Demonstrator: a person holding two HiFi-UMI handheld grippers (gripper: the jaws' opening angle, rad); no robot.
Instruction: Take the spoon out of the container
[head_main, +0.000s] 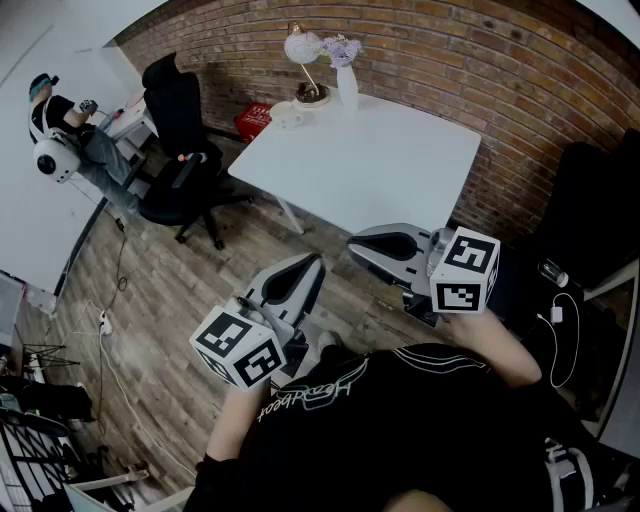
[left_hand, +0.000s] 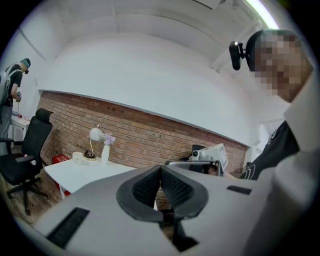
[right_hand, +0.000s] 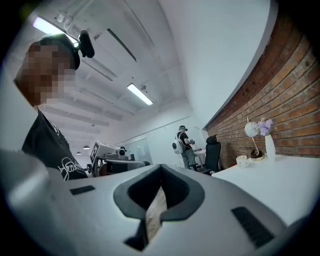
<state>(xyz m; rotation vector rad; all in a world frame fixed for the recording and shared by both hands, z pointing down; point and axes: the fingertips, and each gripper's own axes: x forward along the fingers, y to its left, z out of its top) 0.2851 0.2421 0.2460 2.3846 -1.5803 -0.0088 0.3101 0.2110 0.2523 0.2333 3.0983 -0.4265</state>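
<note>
Left tongs (head_main: 318, 258) and right tongs (head_main: 352, 243) both closed on nothing, side by side short of tabletop (head_main: 390, 165); white cup (head_main: 287, 114), likely the container, well ahead at far left corner by lamp (head_main: 300, 48); spoon's axis too small to tell, neither hand clearly nearer.

Table (head_main: 400, 170) smooth matt; wall (head_main: 520, 90) rough brick; floor (head_main: 170, 290) wood plank; left gripper (left_hand: 160, 169) matt grey plastic, jaws ribbed inside

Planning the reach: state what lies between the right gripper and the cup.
Head view: only wooden floor, then bare white tabletop between right gripper and cup.
</note>
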